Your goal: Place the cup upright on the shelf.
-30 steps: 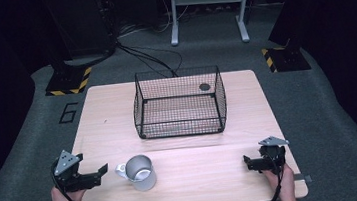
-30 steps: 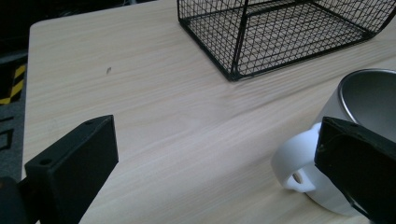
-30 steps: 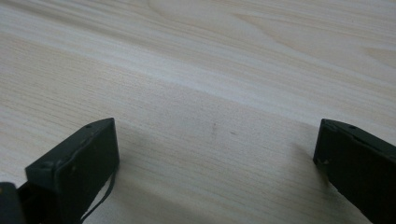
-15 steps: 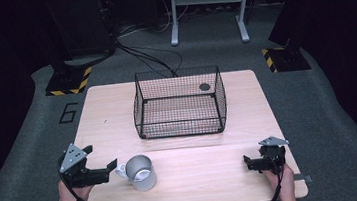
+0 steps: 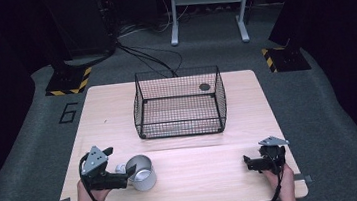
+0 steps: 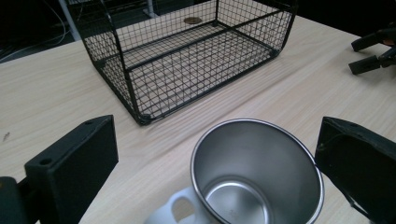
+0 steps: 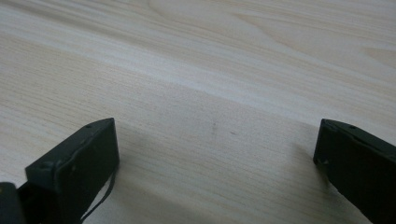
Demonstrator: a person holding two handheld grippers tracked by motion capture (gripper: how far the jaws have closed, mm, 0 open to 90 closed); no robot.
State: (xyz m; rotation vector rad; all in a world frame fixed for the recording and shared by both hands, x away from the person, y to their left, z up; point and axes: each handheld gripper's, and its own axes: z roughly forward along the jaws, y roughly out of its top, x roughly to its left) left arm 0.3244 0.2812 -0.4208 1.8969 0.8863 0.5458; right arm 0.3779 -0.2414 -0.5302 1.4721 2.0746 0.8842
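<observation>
Step in hand, as I read it: approach for a grasp on the steel mug (image 5: 142,171). L gripper (image 5: 127,174) has its jaws spread wide w/ nothing pinched. In the left gripper view the mug (image 6: 258,173) sits between the two black jaws, closer to the right-hand one, rim nearly at that jaw but I can't tell if it touches. R gripper (image 5: 248,163) rests low over bare wooden table (image 7: 219,70), jaws also spread, holding nothing, well apart from the mug.

Next move, prob.: bring the L gripper a bit further fwd and re-centre so the mug wall or rim lies evenly between the jaws, then close. Or pinch one wall, one jaw inside & one outside. Cylinder is smooth metal, so an off-centre squeeze could make it slip or spin out. The wire basket (image 5: 179,102) stands beyond the jaws, ahead of the L gripper and slightly across; likely the drop spot, though that's a guess. It looks empty apart from a small dark round disc (image 5: 204,86) at its far side; can't tell whether it lies in the basket or on the table beyond.

Mug: shiny stainless, open mouth tilted toward the L gripper cam, inside empty, thin rolled rim. White handle (image 6: 173,210) on the near side, pointing back toward the L gripper. Mug lies tipped rather than upright, as far as both views show.
</observation>
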